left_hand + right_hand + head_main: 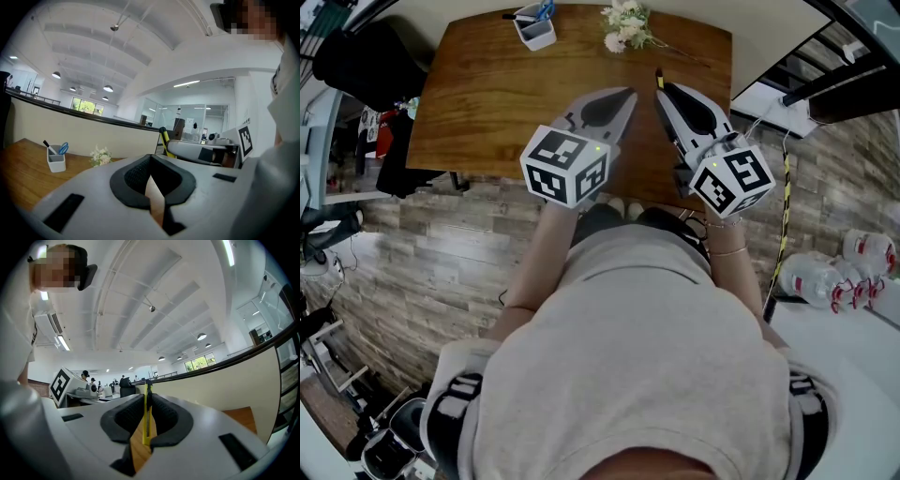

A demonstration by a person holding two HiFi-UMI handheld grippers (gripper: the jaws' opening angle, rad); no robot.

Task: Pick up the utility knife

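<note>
Head view: over the wooden table (487,94), the left gripper (627,95) hovers with jaws together, empty. The right gripper (662,92) clamps the yellow utility knife (146,423) edge-on between its pads, apparently lifted. Pickup looks done; next, simply hold it steady.

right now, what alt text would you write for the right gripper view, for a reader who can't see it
The right gripper is shut on a yellow utility knife, held on edge between its black pads and pointing ahead. Beyond lie a wooden table, a cream half wall and a white ceiling with lights.
</note>
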